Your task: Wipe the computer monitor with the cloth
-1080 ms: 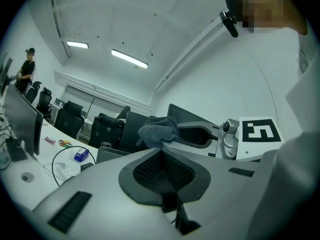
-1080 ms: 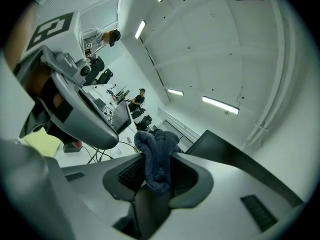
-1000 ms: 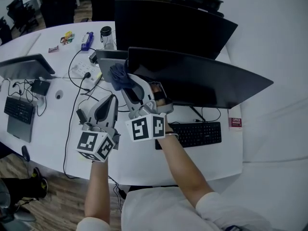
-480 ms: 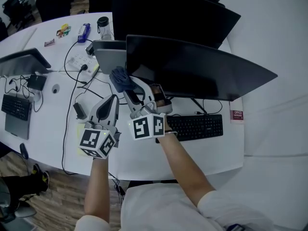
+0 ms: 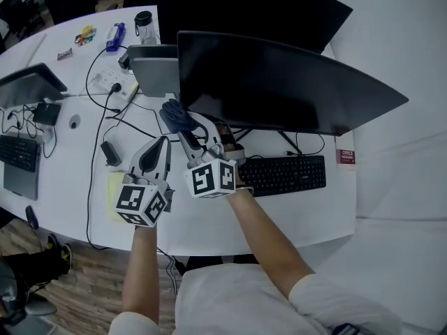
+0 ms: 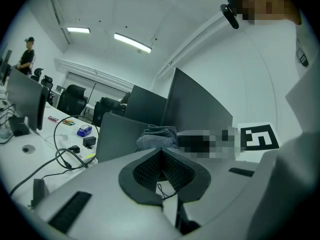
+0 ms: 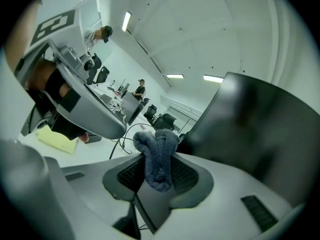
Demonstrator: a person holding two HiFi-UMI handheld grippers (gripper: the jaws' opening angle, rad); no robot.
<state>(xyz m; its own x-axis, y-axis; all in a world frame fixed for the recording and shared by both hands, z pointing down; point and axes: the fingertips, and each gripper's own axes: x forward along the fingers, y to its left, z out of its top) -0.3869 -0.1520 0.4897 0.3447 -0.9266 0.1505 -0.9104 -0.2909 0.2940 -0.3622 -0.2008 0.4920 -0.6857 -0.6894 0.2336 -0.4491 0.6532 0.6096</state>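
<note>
By the monitor (image 5: pixel 279 82), right tool (image 7: pixel 159 156) clamps cloth (image 7: pixel 156 146); red label (image 5: pixel 344 156) illegible.

Grey left tongs (image 5: pixel 162 140) and right tongs (image 5: pixel 186 125) (black-white marker cubes (image 5: pixel 142 204))

Legible print on the desk: none.
The small red-and-white printed card (image 5: pixel 344 156) lying just right of the black computer keyboard (image 5: pixel 283 175) carries lines of lettering, but they are too small to read; no other word, brand or number is legible.

White desk (image 5: pixel 307 218), black keyboard (image 5: pixel 283 175), power strip (image 5: pixel 110 82), yellow pad (image 5: pixel 113 185), monitor (image 5: pixel 279 82) standing on it
</note>
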